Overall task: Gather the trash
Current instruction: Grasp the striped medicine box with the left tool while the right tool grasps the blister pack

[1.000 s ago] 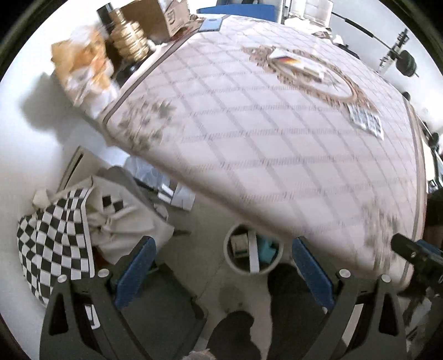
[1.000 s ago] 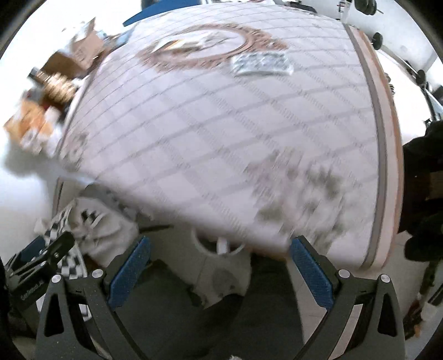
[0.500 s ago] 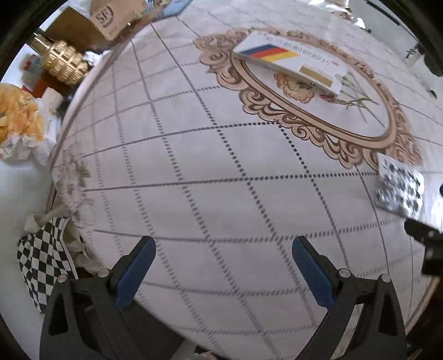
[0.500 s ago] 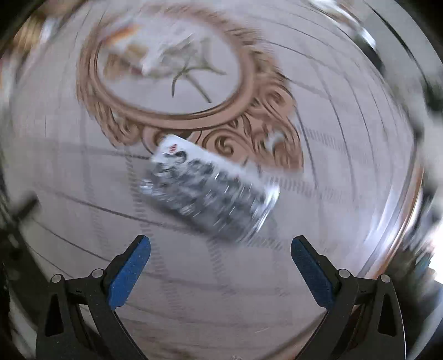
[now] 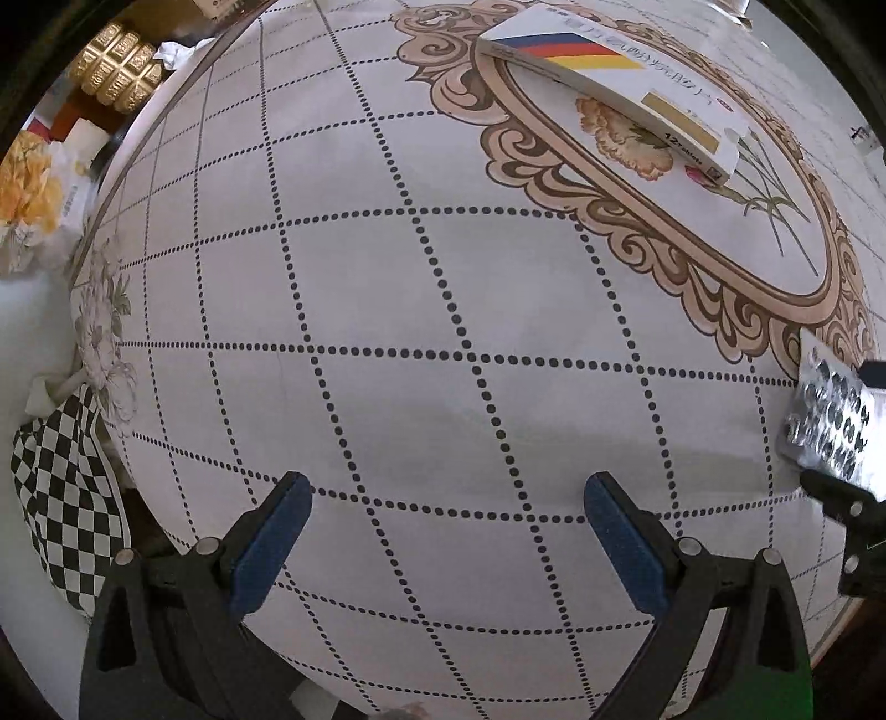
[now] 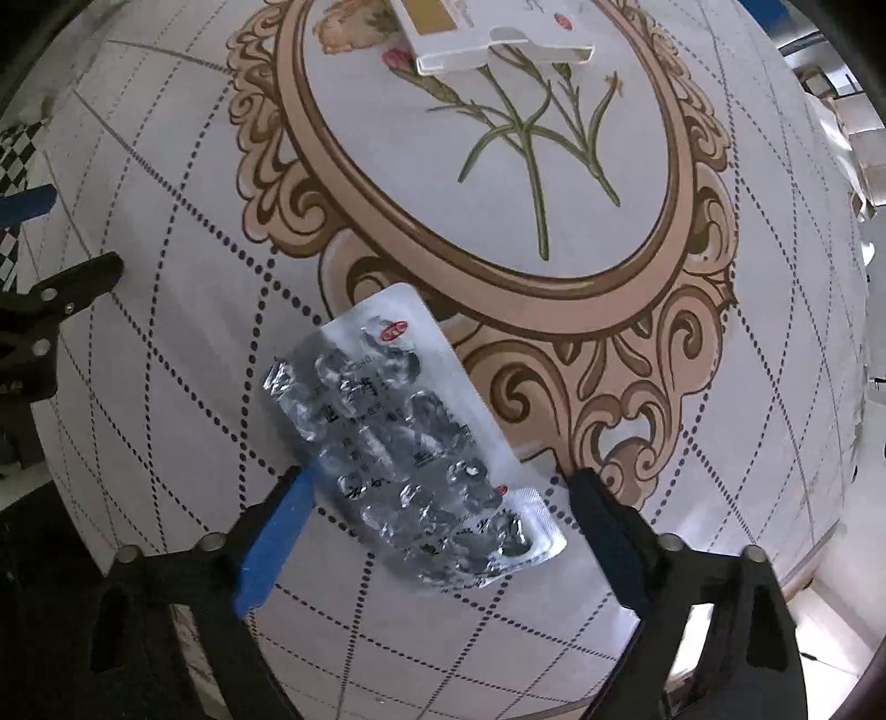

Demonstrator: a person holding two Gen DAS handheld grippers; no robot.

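A silver used pill blister pack (image 6: 410, 443) lies flat on the patterned tablecloth (image 6: 554, 166). My right gripper (image 6: 437, 493) is open, low over the cloth, with a finger on each side of the pack's near end. The pack also shows at the right edge of the left wrist view (image 5: 830, 415). A white medicine box (image 5: 609, 83) with a blue, red and yellow stripe lies on the oval flower print, its open flap end in the right wrist view (image 6: 482, 44). My left gripper (image 5: 448, 531) is open and empty over bare cloth near the table's front left.
The table's left edge drops to a black-and-white checkered cloth (image 5: 61, 498). A gold ribbed jar (image 5: 119, 66) and a yellow-flowered bag (image 5: 33, 194) stand beyond the far left edge. The other gripper's black frame (image 6: 39, 332) shows at the left of the right wrist view.
Both grippers have swung up from the floor and bin below the table to over the tabletop. The right gripper closed in on the blister pack until it lay between the fingers.
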